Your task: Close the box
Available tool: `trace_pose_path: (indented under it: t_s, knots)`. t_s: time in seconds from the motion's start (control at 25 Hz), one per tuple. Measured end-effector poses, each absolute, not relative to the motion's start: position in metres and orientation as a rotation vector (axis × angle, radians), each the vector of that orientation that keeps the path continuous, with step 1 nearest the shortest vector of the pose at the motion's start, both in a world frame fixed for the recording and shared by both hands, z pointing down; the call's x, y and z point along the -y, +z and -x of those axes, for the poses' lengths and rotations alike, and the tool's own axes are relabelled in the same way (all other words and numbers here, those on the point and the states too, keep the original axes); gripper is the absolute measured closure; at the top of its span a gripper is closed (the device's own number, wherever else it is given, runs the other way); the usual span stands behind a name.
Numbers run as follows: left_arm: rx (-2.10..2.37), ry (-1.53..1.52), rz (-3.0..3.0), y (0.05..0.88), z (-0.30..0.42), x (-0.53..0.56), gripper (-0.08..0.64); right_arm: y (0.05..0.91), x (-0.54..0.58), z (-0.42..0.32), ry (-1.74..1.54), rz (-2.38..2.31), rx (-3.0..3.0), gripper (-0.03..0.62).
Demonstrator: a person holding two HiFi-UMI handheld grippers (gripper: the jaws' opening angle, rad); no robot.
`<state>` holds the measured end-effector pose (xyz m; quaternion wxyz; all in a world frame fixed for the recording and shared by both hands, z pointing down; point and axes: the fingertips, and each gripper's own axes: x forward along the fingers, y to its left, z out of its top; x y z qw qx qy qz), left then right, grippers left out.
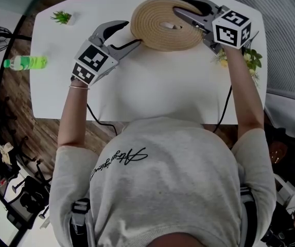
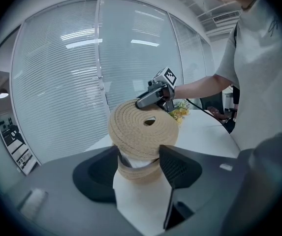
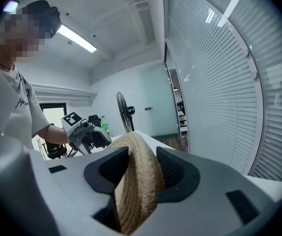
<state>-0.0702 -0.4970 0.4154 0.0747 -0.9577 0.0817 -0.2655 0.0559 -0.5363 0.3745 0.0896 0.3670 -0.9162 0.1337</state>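
Round woven-rope lid (image 1: 162, 27): likely light, stiff, grippy. Your right claw (image 1: 179, 6) pinches its rim, a sound hold; your left claw (image 1: 129, 33) stands spread around the woven-rope box (image 2: 137, 171).

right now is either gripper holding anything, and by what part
The right gripper clamps the woven lid by its rim. The left gripper holds nothing: its jaws stand apart in front of the box.

Head view looks steeply down on the woven lid (image 1: 165, 24); both gripper views face it closely from opposite sides, sharing it.
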Motion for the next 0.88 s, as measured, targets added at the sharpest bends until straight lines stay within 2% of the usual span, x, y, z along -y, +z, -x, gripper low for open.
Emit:
trace_pose_path:
  t_s: [0.4, 0.56, 0.64, 0.72, 0.88]
  knots:
    - [-0.266, -0.826, 2.84, 0.419, 0.067, 0.501, 0.307, 0.402, 0.554, -0.063, 0.551, -1.09, 2.643, 0.408]
    - [-0.28, -0.831, 2.838, 0.42, 0.066, 0.503, 0.308, 0.414, 0.559, -0.064, 0.467, -1.143, 2.548, 0.39]
    - [-0.277, -0.836, 2.836, 0.422, 0.066, 0.502, 0.308, 0.422, 0.56, -0.062, 0.364, -1.144, 2.473, 0.413]
    - [-0.268, -0.833, 2.844, 0.422, 0.065, 0.501, 0.314, 0.428, 0.56, -0.06, 0.305, -1.133, 2.425, 0.408]
    - [-0.28, -0.821, 2.857, 0.421, 0.066, 0.501, 0.31, 0.43, 0.559, -0.061, 0.335, -1.132, 2.433, 0.399]
